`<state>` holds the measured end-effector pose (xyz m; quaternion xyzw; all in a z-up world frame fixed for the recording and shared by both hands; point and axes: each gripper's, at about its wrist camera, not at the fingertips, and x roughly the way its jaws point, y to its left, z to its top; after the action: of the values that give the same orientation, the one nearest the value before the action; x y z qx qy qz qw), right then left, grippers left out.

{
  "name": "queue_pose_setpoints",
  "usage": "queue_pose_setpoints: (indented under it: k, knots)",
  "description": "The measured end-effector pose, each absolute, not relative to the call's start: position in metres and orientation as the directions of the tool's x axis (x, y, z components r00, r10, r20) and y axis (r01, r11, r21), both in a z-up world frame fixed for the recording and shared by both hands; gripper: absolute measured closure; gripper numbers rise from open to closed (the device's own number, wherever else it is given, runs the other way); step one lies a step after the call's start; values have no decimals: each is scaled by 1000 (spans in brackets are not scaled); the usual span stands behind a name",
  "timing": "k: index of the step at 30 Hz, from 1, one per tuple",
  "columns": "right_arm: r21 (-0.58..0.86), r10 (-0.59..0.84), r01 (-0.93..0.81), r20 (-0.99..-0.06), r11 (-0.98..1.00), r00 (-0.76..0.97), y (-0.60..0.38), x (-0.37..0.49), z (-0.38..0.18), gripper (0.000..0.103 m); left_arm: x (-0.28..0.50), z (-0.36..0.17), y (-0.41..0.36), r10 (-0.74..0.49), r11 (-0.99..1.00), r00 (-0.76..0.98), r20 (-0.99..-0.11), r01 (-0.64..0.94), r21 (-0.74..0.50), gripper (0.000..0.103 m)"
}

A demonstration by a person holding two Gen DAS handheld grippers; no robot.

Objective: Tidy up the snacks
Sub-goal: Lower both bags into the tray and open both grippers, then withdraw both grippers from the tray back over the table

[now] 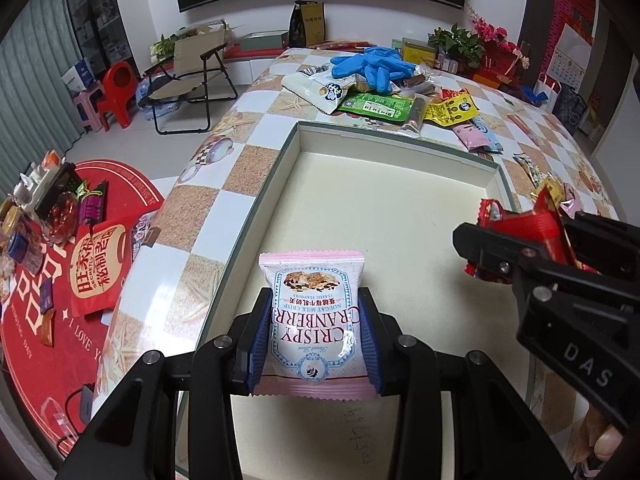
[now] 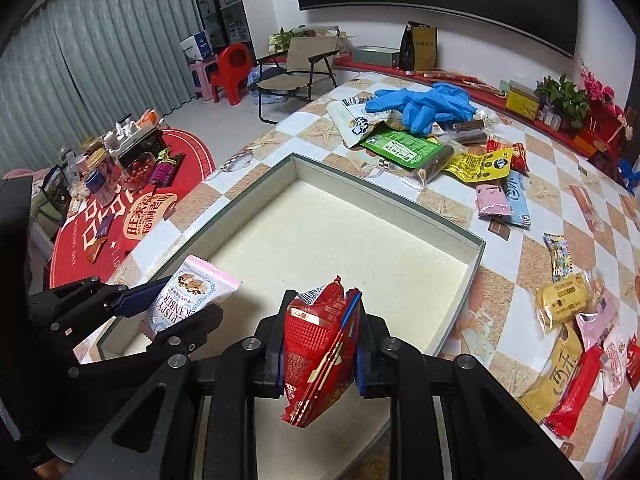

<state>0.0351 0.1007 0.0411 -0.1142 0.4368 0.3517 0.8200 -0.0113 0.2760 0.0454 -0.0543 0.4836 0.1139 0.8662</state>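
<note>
Two black hand-held grippers hover over a shallow, rectangular cardboard box (image 1: 400, 216) with a cream floor and grey-green rim, set on a glossy checked tablecloth (image 1: 224, 168) printed with starfish and sandy squares.

The left gripper (image 1: 314, 340) is closed part-way on a pink-and-white Crispy Cranberry nougat packet (image 1: 316, 312), its ribbed blue pads (image 1: 260, 340) pressing the packet's two long edges. The flat, pillow-shaped foil packet has crimped ends; its long axis runs forward along the fingers, the lettering upside down to the left wrist camera, and it hangs over the box's near left part.

The right gripper (image 2: 320, 340) is squeezed nearly closed on a crumpled red foil snack packet (image 2: 320, 344), creased and pinched narrow between the pads. Its long axis also runs along the fingers, one torn-looking end pointing ahead over the box, the other drooping behind the pads.

Ahead of both grippers, beyond the box's far rim, lies a heap of glossy wrappers topped by blue rubber gloves (image 2: 420, 106), with a green packet (image 2: 400, 148) and a yellow one (image 2: 480, 166) beside it. To the right gripper's right, more wrapped snacks (image 2: 560, 304) lie scattered on the cloth.
</note>
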Motion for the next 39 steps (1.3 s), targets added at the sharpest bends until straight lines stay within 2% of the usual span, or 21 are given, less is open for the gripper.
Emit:
queue_pose_setpoints:
  k: [13, 14, 15, 16, 17, 19, 20, 21, 29, 33, 39]
  knots:
    - [123, 444, -633, -813, 764, 377, 112, 71, 38, 78, 30, 43, 291, 99, 972, 461, -882, -235, -14, 57]
    - [123, 441, -631, -814, 766, 377, 113, 73, 38, 78, 33, 42, 292, 99, 971, 456, -885, -239, -15, 51]
    - [126, 438, -627, -819, 769, 372, 114, 78, 37, 78, 35, 41, 294, 99, 969, 451, -887, -246, -16, 38]
    - [140, 440, -627, -825, 767, 355, 115, 81, 35, 78, 36, 40, 296, 107, 967, 451, -886, -254, -13, 32]
    - [159, 446, -627, -831, 763, 332, 115, 84, 33, 74, 35, 41, 298, 112, 965, 459, -881, -261, -13, 28]
    - [176, 454, -622, -830, 763, 323, 112, 85, 34, 44, 29, 46, 298, 111, 965, 481, -870, -262, -22, 28]
    - [181, 470, -622, -814, 762, 340, 108, 83, 38, 18, 25, 49, 297, 113, 965, 494, -862, -261, -22, 27]
    - [179, 480, -620, -799, 764, 361, 105, 81, 42, 12, 22, 52, 296, 117, 965, 505, -855, -260, -21, 27]
    - [219, 526, -550, -690, 806, 496, 17, 53, 71, 12, -13, 79, 244, 51, 979, 600, -799, -189, -80, 25]
    - [209, 477, -482, -691, 851, 543, -40, 40, 58, 12, -28, 90, 184, -9, 992, 629, -777, -94, -88, 25]
    - [96, 296, -347, -752, 933, 589, -125, 26, 22, 12, -39, 89, 89, -128, 992, 629, -766, 79, -101, 23]
